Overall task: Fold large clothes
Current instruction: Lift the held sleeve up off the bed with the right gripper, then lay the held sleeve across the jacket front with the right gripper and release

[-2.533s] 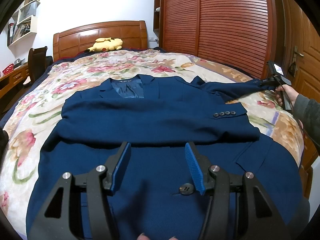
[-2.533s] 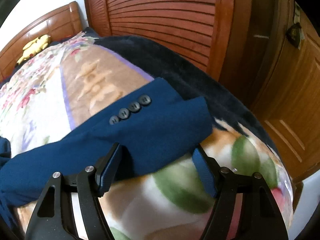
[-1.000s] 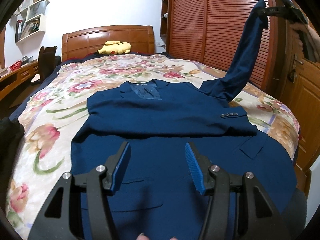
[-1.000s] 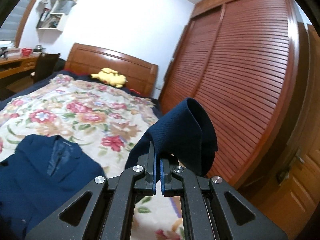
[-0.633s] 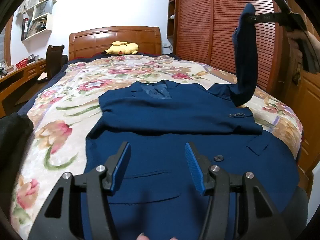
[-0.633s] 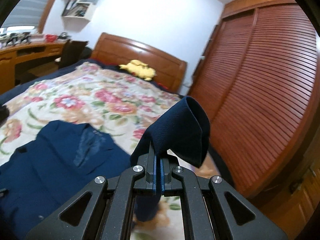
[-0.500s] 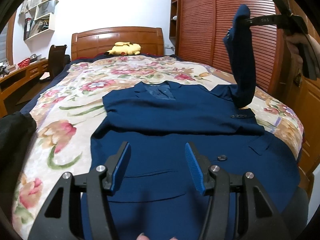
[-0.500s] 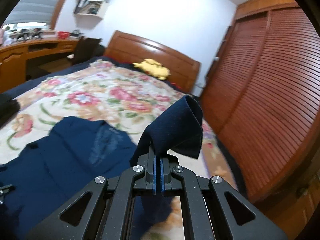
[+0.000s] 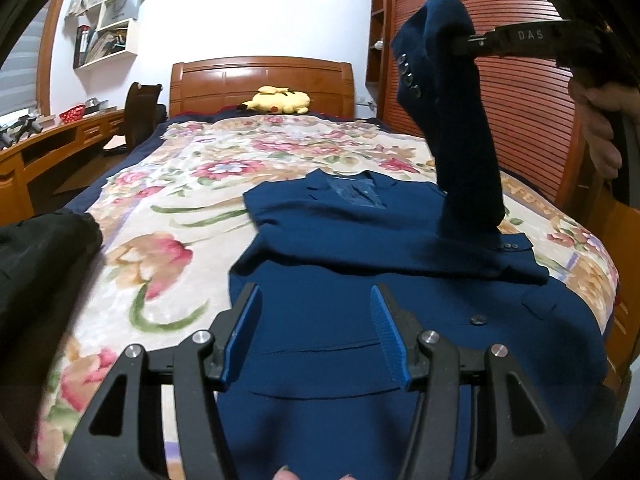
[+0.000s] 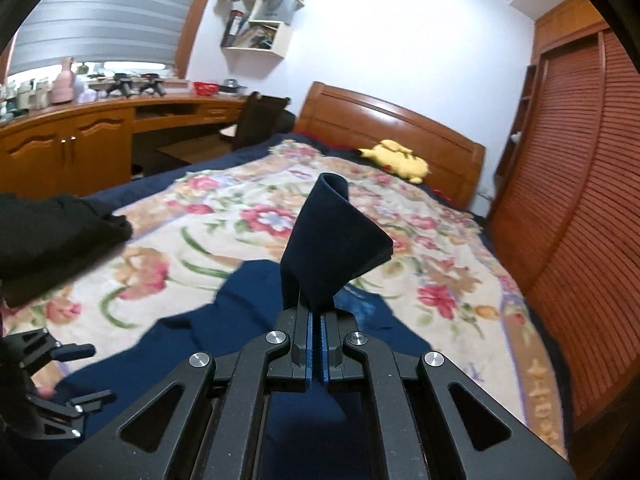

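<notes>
Navy jacket (image 9: pixel 360 248) lies front-up on the bed (image 9: pixel 192 184), collar toward the headboard (image 9: pixel 262 80), hem toward the near edge. One sleeve is already folded flat across the chest, its cuff buttons (image 9: pixel 507 245) showing on the right side. The other sleeve (image 9: pixel 460 120) is lifted in the air above the jacket's right shoulder, cuff at the top with a row of dark buttons facing left. Right gripper (image 10: pixel 315 344) has its blue pads pressed together on that sleeve's cuff, fabric bunched into a cone above the fingertips; in the left wrist view its black body reads "DAS" in pale letters, and the person's right hand (image 9: pixel 600 120) grips the handle at the frame edge. Left gripper (image 9: pixel 316 332) hangs low over the jacket's lower front, jaws spread wide, nothing between them, not touching the cloth as far as I can tell. A single dark front button (image 9: pixel 477 320) sits to the right of it, a pocket slit just beyond the fingertips. Bed cover is cream with pink flowers and green stems. Yellow plush toy (image 9: pixel 280 100) rests against the headboard. Black cloth (image 10: pixel 52 236) is piled on the left edge of the bed. Wooden desk (image 10: pixel 100 128) and dark chair (image 10: pixel 256 120) stand left, slatted wardrobe doors (image 9: pixel 520 80) right, wall shelves (image 10: pixel 260 20) above the desk; no writing readable there.
</notes>
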### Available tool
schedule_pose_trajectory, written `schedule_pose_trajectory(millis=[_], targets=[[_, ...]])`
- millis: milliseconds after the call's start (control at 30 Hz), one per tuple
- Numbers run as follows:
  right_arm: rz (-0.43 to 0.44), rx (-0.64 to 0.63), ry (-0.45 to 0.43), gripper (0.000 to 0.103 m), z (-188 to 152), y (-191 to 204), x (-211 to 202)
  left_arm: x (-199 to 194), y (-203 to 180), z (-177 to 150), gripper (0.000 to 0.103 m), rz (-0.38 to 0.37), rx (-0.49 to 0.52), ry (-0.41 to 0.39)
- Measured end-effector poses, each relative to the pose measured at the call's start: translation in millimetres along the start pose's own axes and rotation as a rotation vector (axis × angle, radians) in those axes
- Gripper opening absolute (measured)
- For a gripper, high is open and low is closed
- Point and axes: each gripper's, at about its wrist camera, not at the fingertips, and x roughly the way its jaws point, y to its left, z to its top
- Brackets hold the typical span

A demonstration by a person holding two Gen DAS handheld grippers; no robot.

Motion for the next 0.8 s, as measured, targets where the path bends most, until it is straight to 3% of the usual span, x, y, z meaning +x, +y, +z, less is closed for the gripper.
schedule_pose_trajectory(millis=[267,500,567,700,800], targets=[[0.085,-0.027,0.028,0.0,-8,44,14,-8,19,-3,0.055,0.027,-0.033,-0.013],[0.151,0.019,0.115,0.001,-28,57,37,-10,30,-5,0.055,0.039,-0.051,-0.015],[0.174,0.032,0.136,0.007,-33,57,39,-10,31,-6,0.055,0.041,-0.053,-0.016],[0.205,0.029,0.129,0.05,-38,55,33,-8,30,-6,0.055,0.043,-0.047,-0.013],[0.196,0.029,0.122,0.051,-37,47,27,-7,28,-6,0.055,0.042,-0.044,-0.011]])
